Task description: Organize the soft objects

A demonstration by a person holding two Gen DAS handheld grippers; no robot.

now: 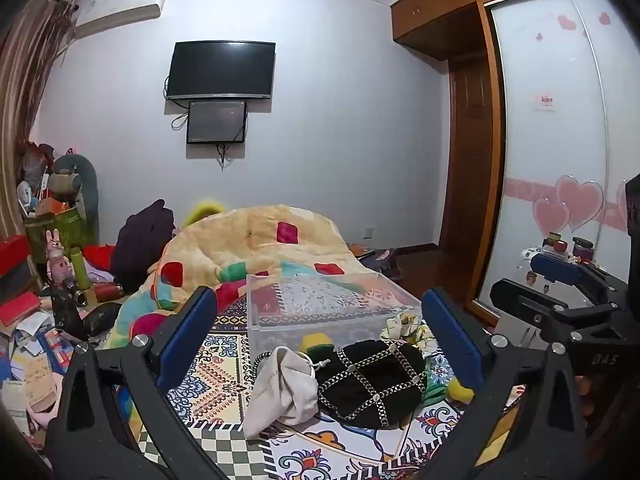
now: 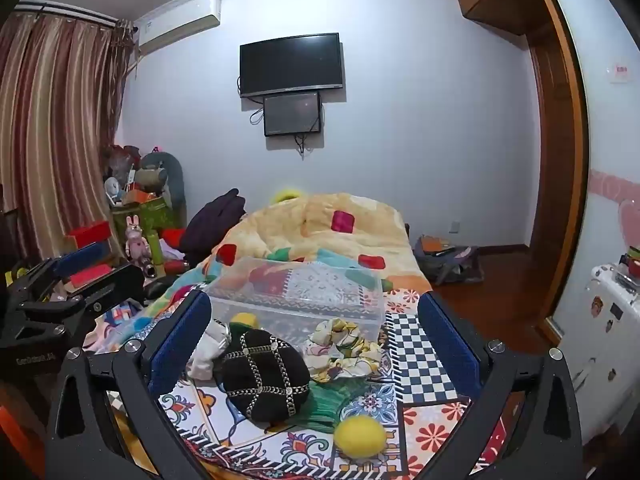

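Soft objects lie on the patterned bedspread (image 1: 224, 364) in front of a clear plastic box (image 1: 320, 300) (image 2: 296, 296). There is a black hat with chain trim (image 1: 372, 384) (image 2: 266, 376), a beige drawstring pouch (image 1: 280, 388) (image 2: 208, 352), a floral scrunchie (image 1: 404, 326) (image 2: 344, 344), and a green knit piece (image 2: 324, 404) with yellow pompoms (image 2: 360, 436) (image 1: 316, 342). My left gripper (image 1: 320, 336) is open above the pouch and hat. My right gripper (image 2: 316, 340) is open above the hat and scrunchie. Both are empty.
A rumpled yellow quilt (image 1: 256, 252) lies behind the box. Cluttered boxes, bottles and toys (image 1: 60, 264) fill the left side. A wardrobe with sliding doors (image 1: 560, 120) stands right, with a white cabinet (image 2: 608, 320). A bag (image 2: 448, 260) lies on the floor.
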